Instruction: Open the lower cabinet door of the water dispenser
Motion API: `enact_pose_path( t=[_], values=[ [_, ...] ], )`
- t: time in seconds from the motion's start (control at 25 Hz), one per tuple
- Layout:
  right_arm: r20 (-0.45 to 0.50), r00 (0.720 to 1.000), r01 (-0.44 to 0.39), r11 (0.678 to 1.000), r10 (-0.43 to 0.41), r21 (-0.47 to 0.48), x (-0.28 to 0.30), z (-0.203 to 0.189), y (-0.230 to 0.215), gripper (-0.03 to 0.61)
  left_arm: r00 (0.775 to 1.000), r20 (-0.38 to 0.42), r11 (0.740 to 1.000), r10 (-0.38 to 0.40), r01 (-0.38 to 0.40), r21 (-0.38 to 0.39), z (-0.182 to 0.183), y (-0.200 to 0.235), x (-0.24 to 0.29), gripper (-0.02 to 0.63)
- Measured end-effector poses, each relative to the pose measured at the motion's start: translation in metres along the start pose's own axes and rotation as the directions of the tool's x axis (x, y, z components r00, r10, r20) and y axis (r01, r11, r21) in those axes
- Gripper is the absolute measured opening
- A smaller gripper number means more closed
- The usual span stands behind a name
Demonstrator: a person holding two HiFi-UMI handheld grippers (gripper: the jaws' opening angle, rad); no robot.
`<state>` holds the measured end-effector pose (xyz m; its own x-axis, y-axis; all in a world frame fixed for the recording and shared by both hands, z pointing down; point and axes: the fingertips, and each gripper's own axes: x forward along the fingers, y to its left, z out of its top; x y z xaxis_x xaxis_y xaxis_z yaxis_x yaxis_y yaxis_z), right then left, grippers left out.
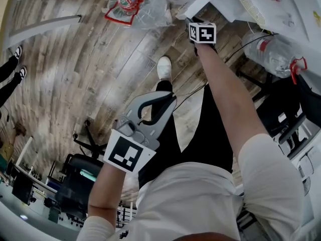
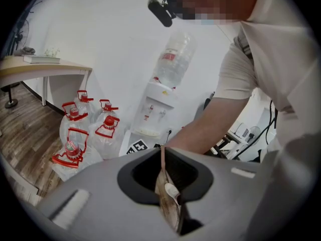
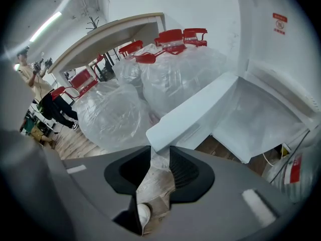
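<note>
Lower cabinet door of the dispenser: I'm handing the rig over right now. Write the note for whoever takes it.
Left gripper: jaws together, empty, well away from the water dispenser.
Right gripper: jaws closed on the free edge of the cabinet door.
Door: swung out, cabinet interior showing; water jugs sit beside it.
Done: door gripped and opened.
Left: swing wider if needed, then release.
</note>
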<state>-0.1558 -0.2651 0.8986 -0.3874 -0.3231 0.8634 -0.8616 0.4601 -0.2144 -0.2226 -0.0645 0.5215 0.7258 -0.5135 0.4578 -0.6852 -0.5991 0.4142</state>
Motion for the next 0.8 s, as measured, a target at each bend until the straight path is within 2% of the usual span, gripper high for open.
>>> enact_pose_path(
  t=[0.24, 0.4, 0.68, 0.8],
  values=[
    [0.0, 1.0, -0.013, 1.0, 0.013, 0.008, -0.013, 0.002, 0.003, 0.112, 1.0, 0.006, 1.0, -0.017, 0.017, 0.02, 0.006, -0.004, -0.004, 0.057],
    [0.015, 1.0, -0.018, 1.0, 0.018, 0.012, -0.045, 0.004, 0.005, 0.112, 0.999, 0.014, 0.997, -0.051, 0.05, 0.059, 0.022, -0.018, -0.007, 0.057],
    [0.061, 0.998, -0.033, 0.999, 0.033, 0.004, -0.15, -0.005, 0.012, 0.112, 0.991, 0.008, 0.982, -0.132, 0.13, 0.139, 0.059, -0.064, -0.017, 0.057],
    [0.068, 0.996, -0.057, 0.995, 0.063, -0.08, -0.209, -0.016, 0.022, 0.112, 0.983, -0.004, 0.96, -0.183, 0.18, 0.215, 0.068, -0.088, -0.02, 0.057]
  ],
)
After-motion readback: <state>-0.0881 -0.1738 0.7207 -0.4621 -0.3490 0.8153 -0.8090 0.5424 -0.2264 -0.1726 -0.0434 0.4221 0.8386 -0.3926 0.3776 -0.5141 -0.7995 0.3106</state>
